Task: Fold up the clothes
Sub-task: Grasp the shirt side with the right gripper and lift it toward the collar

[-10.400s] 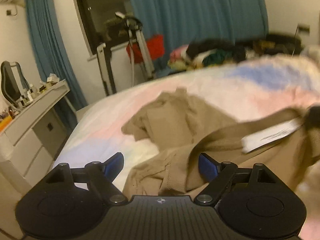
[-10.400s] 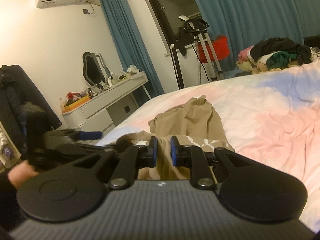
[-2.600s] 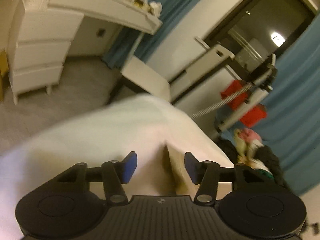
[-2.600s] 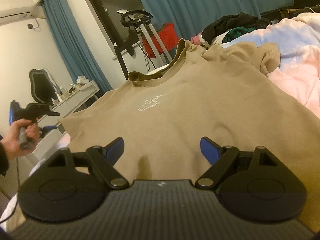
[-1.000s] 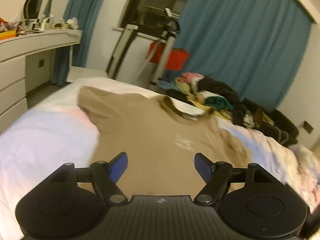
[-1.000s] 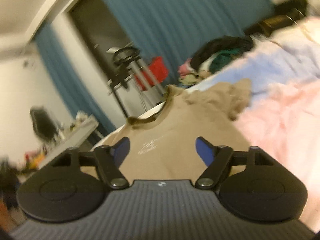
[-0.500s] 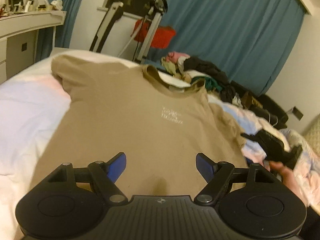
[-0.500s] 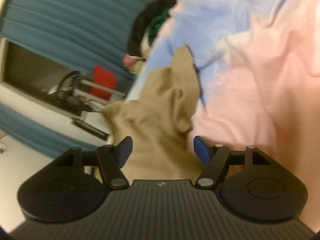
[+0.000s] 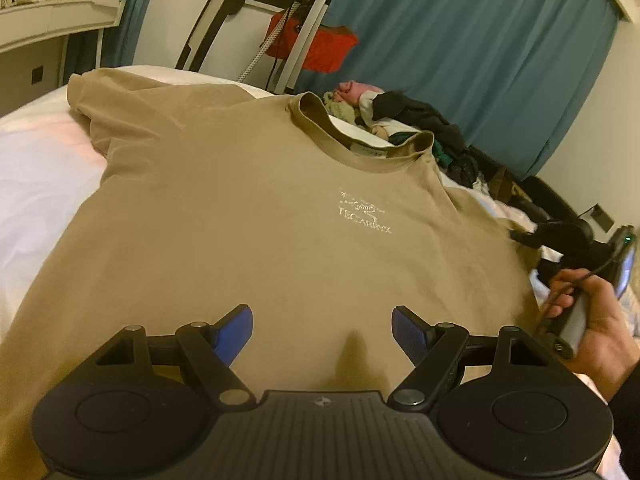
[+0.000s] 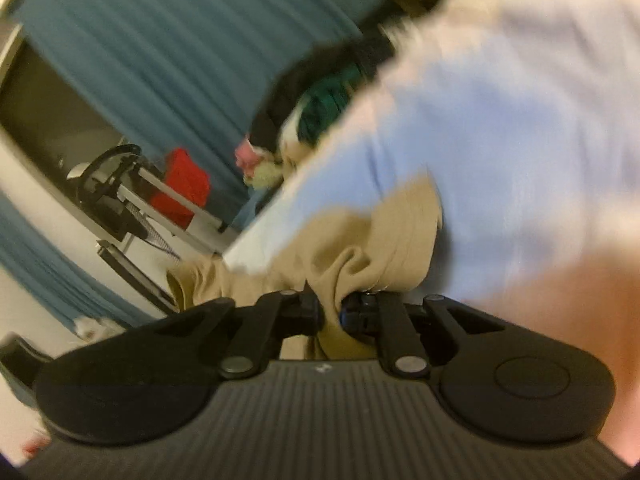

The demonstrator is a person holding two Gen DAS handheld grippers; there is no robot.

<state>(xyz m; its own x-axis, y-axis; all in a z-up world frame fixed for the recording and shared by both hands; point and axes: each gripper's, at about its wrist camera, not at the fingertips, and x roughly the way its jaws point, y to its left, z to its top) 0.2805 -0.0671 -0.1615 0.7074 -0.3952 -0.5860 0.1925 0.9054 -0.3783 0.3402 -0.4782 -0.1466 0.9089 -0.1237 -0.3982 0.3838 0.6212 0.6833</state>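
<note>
A tan T-shirt [image 9: 248, 216] with a small white chest print lies spread face up on the bed, collar toward the far side. My left gripper [image 9: 322, 326] hovers open over the shirt's lower middle, with only flat cloth below its blue pads. In the right wrist view my right gripper [image 10: 331, 314] is shut on a bunched fold of the tan T-shirt's sleeve [image 10: 360, 248]. From the left wrist view the right gripper [image 9: 520, 237] shows at the shirt's right sleeve edge, with a hand [image 9: 588, 316] on its handle.
The bed [image 9: 36, 172] has a white, pink and pale blue cover. A pile of dark and coloured clothes [image 9: 416, 120] lies past the collar. Behind stand a metal frame with a red bag [image 9: 316, 46], blue curtains [image 9: 472, 48] and a white desk [image 9: 48, 20] at the left.
My right gripper swung to the shirt's right sleeve and closed on it. My left gripper sank closer over the shirt, still open.
</note>
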